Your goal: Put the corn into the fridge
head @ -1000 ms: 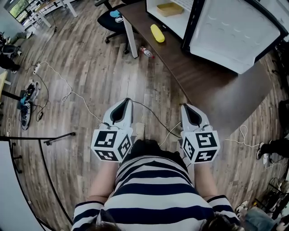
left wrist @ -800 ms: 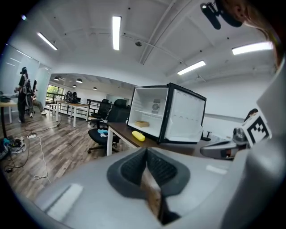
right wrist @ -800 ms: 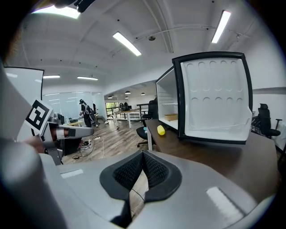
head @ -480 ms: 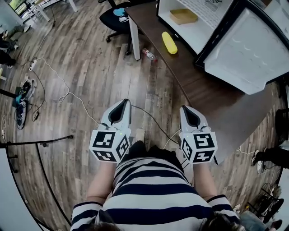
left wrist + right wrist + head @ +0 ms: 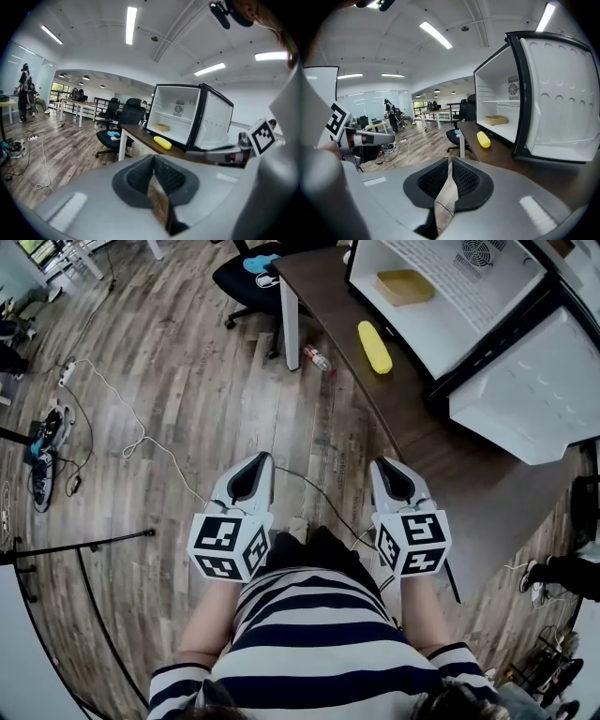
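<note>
Two claws of smooth grey plastic with ribbed black pads point ahead over the plank-wood floor [image 5: 187,409]. We hold the left claw [image 5: 265,455] pressed together and empty. The jaws of the right claw [image 5: 377,461] have just been opening to a thin crack, with nothing between them.

Compared with a second ago, the fridge [image 5: 450,296] and the dark brown tabletop [image 5: 412,427] sit lower and further right in the head view. We now see deeper into the white, boxy fridge, whose door is swung wide.

The corn [image 5: 375,346] is a smooth, stubby yellow cylinder with rounded ends. It lies on the tabletop just outside the fridge's open front, well apart from both claws. A shallow tan tray [image 5: 405,286] sits inside the fridge.
</note>
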`<state>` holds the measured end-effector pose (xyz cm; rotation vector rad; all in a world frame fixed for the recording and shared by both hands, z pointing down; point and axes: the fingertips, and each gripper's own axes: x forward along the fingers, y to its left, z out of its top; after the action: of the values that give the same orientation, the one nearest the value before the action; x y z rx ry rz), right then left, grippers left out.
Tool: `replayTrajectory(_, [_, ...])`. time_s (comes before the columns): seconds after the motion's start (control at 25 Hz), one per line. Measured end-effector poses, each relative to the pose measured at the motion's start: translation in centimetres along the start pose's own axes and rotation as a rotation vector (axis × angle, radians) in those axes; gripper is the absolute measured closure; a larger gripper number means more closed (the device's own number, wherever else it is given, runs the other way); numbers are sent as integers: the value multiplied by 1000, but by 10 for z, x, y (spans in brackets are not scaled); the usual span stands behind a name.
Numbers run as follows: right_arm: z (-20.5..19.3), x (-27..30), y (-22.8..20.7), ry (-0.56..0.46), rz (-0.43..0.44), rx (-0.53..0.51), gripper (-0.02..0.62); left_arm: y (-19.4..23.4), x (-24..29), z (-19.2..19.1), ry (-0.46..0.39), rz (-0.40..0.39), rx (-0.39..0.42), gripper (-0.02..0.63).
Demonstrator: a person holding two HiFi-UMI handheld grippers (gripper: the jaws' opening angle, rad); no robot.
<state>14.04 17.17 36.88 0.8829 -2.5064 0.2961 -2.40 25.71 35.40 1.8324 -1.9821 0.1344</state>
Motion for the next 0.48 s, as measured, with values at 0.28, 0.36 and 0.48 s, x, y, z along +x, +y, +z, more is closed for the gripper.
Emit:
replayTrajectory(0.28, [10,38,4,15,10,21,541,23,18,2,30,-25,4,606])
replayTrajectory(0.36, [11,48,1,24,13,25,520,27,26,2,39,-26,3,606])
replayTrajectory(0.48, [18,67,-8,27,12,23,495,33,42,5,49,-27,4,606])
